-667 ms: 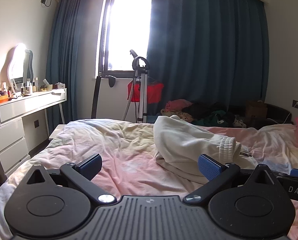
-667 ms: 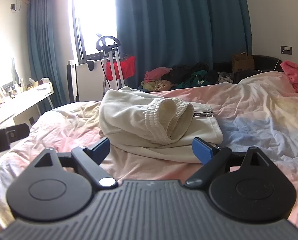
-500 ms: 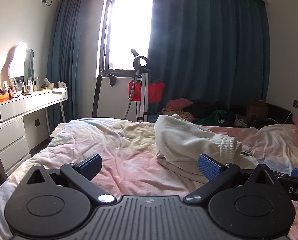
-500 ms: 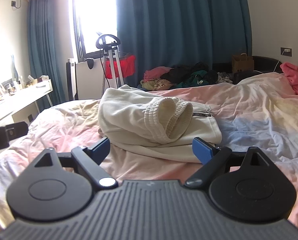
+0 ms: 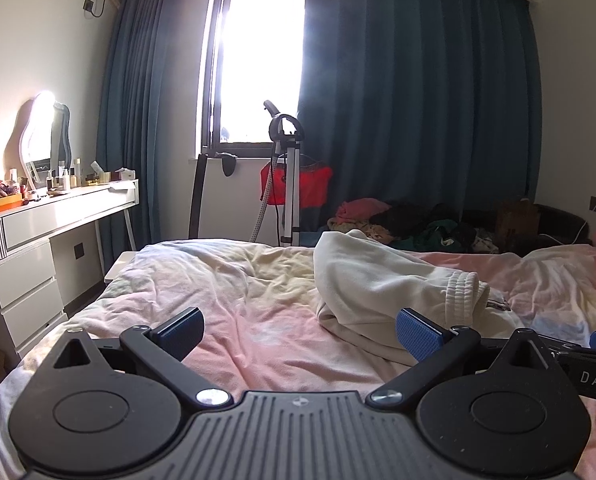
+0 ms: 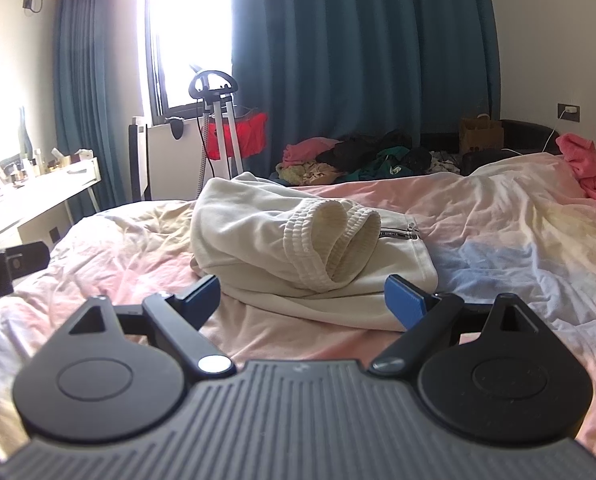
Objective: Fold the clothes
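A cream, soft cotton garment with ribbed cuffs and a zip [image 6: 298,248] lies bunched and partly folded on the bed's rumpled pink, yellow and pale-blue quilt [image 6: 498,232], its 2 ribbed openings gaping toward the foot of the bed. The left claw [image 5: 298,330] hangs low over the quilt, released, its blue-padded fingers spread wide with nothing between them, the garment just ahead and to its right. The right claw [image 6: 303,298] is released too, fingers wide apart, pointing straight at the garment's near edge without touching it. A white vanity desk [image 5: 62,216] stands against the left wall.
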Available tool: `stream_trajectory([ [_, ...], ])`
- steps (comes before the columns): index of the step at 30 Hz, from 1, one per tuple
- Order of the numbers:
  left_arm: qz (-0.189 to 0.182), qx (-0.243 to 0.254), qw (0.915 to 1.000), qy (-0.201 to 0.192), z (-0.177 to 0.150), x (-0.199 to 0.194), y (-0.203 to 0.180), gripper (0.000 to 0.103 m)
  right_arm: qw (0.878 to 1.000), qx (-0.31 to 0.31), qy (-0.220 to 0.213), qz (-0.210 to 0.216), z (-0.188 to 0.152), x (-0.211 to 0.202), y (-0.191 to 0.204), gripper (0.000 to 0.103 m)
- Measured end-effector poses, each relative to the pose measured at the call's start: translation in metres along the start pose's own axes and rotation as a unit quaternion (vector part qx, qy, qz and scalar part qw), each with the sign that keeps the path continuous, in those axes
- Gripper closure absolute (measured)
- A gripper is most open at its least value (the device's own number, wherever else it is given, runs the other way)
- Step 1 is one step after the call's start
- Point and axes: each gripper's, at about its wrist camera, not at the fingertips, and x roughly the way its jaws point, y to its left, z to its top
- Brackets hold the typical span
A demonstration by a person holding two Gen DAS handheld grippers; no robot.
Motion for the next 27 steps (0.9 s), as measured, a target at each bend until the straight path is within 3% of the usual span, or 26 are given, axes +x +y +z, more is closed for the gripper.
stream_trajectory([
  [20, -0.003, 0.018, 0.9998, -0.012, -0.0036, -0.0007, -0.0055, 0.000, 1.000, 0.011, 0.000, -0.010, -0.0009, 0.0021, -0.0059, 0.013],
  [27, -0.015, -0.004, 0.9998, -0.009, -0.0077, 0.0035, 0.0001, 0.000, 1.000, 0.010, 0.002, -0.008, -0.0005, 0.0014, -0.0049, 0.013],
])
